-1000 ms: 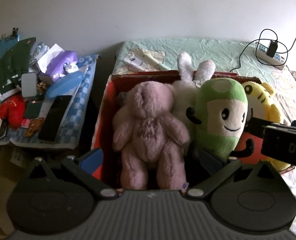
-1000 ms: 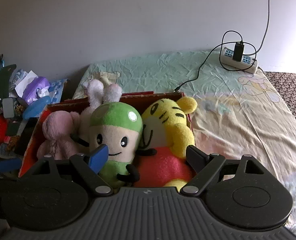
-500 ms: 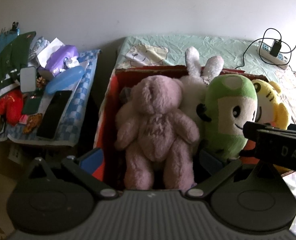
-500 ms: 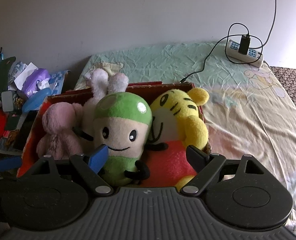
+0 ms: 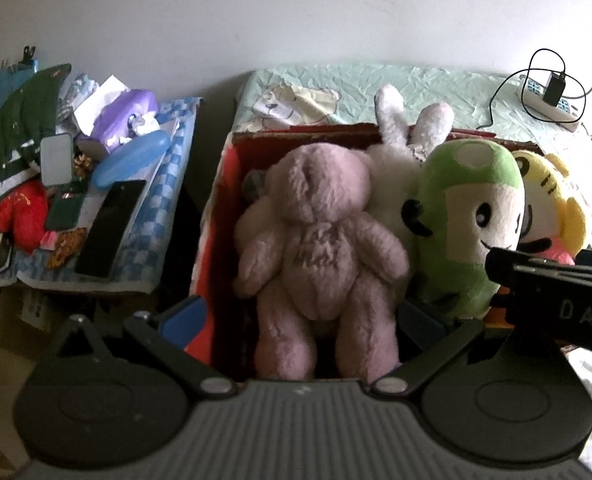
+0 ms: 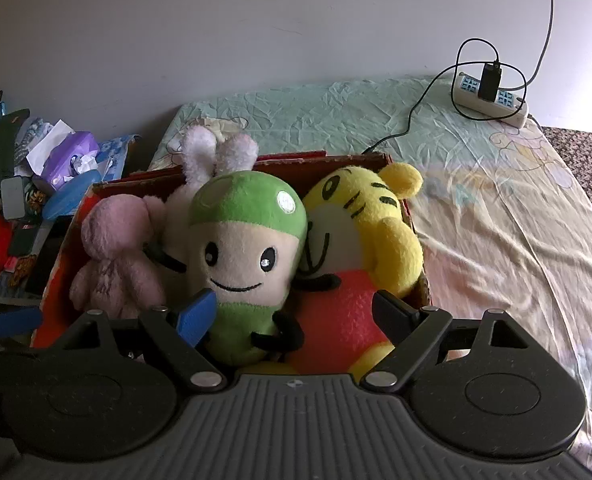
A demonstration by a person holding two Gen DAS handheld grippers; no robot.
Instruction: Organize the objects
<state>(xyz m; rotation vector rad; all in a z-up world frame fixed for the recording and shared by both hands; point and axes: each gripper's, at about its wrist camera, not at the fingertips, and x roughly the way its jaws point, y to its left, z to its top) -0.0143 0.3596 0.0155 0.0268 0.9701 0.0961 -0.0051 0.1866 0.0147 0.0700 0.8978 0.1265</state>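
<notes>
Jaws apart on both the left gripper (image 5: pixel 302 320) and right gripper (image 6: pixel 296 312), neither clamping anything, before a red box (image 6: pixel 61 256) on the bed (image 6: pixel 496 208). Four plush toys stand upright inside, left to right: pink bear (image 5: pixel 320 248), white rabbit (image 5: pixel 396 168), green doll (image 6: pixel 247 248), yellow tiger (image 6: pixel 368 232), faces toward the near side.

Box (image 6: pixel 418 292): on the bed (image 6: pixel 496 208), at its left end, near the wall.
In the box, left to right: bear (image 5: pixel 320 248), rabbit (image 5: pixel 396 168) set behind, mushroom doll (image 6: pixel 247 248), tiger (image 6: pixel 368 232).
Contact: the four press against one another.
Left of the bed: side table (image 5: pixel 163 184) heaped with clutter, tissue pack (image 5: pixel 123 116) toward its back, phone (image 5: pixel 109 228) toward its front.
Bed's far right corner: power strip (image 6: pixel 492 98), apparently against the wall.
</notes>
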